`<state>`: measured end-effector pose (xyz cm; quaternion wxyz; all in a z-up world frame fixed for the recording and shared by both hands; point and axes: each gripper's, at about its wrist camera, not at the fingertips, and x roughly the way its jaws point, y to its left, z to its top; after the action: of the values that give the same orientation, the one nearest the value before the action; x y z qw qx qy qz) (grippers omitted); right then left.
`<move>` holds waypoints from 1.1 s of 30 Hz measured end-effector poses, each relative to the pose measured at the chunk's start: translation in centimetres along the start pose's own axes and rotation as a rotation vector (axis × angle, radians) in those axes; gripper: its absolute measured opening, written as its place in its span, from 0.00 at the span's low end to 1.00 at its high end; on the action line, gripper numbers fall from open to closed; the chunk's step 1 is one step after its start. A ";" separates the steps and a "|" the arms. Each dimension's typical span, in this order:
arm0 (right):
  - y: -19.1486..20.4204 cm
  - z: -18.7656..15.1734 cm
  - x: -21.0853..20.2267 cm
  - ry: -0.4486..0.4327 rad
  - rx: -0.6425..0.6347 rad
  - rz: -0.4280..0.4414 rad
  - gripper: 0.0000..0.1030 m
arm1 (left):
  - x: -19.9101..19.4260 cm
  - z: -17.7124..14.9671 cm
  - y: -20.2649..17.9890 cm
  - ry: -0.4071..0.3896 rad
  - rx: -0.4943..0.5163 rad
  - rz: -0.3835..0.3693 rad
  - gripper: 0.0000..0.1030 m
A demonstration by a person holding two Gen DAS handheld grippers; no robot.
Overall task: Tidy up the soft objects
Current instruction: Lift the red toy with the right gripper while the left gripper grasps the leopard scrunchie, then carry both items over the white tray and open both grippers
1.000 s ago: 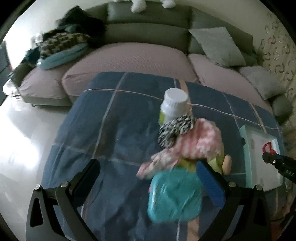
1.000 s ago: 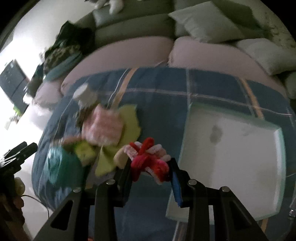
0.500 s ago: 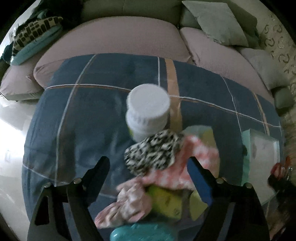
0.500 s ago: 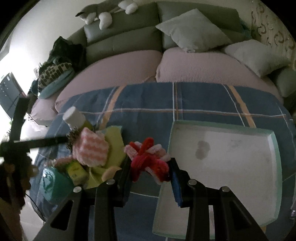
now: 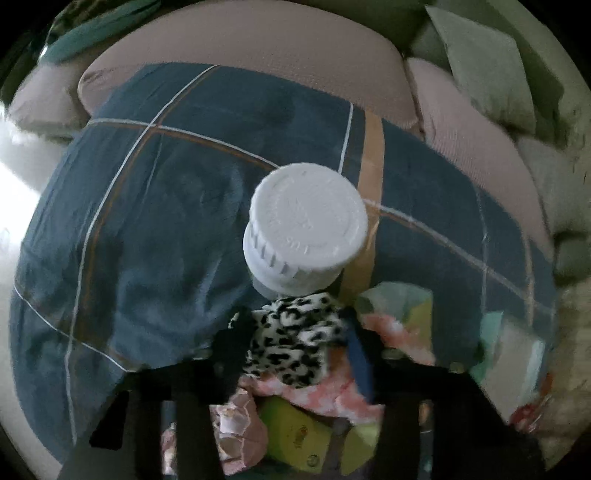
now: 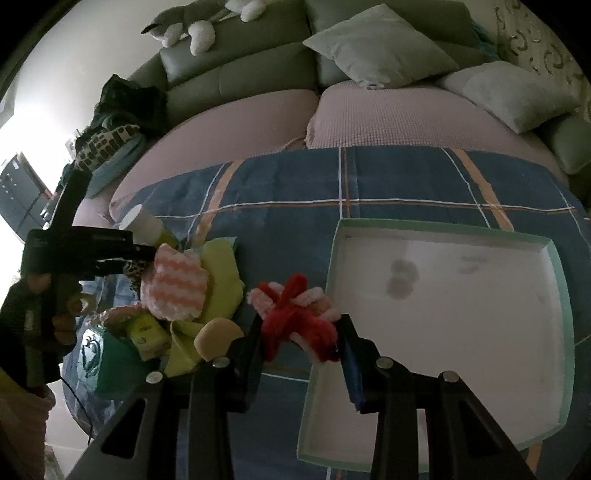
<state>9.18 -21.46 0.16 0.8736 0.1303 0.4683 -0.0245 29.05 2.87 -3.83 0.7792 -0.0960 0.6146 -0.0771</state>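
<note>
A heap of soft things lies on the blue plaid blanket (image 6: pixel 295 184): a leopard-print cloth (image 5: pixel 295 339), a pink-and-white striped knit (image 6: pixel 177 291), a yellow-green cloth (image 6: pixel 221 273) and a tan sponge (image 6: pixel 218 336). My left gripper (image 5: pixel 297 347) points steeply down, its jaws closing, and the leopard-print cloth fills the gap between its pads. In the right wrist view that left gripper (image 6: pixel 136 266) reaches into the heap from the left. My right gripper (image 6: pixel 301 332) is shut on a red-and-pink yarn toy (image 6: pixel 291 314), beside the near left corner of a white, mint-rimmed tray (image 6: pixel 443 227).
A white-capped bottle (image 5: pixel 306 229) stands upright just behind the leopard cloth. A teal pouch (image 6: pixel 110 362) and a yellow-green block (image 5: pixel 295 435) lie at the near side of the heap. A sofa with cushions (image 6: pixel 380 51), a plush toy (image 6: pixel 184 26) and piled clothes (image 6: pixel 110 136) lies behind.
My left gripper came forward and down over the heap, and its wide jaws narrowed around the leopard-print cloth. The right gripper kept its hold on the yarn toy and hardly shifted.
</note>
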 end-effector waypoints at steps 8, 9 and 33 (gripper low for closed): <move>-1.1 0.0 0.6 0.030 0.044 0.023 0.39 | -1.7 -0.9 0.5 -0.045 -0.033 0.008 0.27; -1.2 -0.1 0.6 0.032 0.047 0.026 0.39 | -2.0 -1.2 0.8 -0.056 -0.045 0.003 0.23; -2.4 0.1 -1.2 -0.026 0.087 0.120 0.39 | -11.5 -6.2 3.2 -0.374 -0.180 -0.003 0.08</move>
<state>8.15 -23.90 0.71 0.8731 0.1954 0.4466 0.0057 20.33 8.38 4.86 0.8680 -0.1786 0.4634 -0.0038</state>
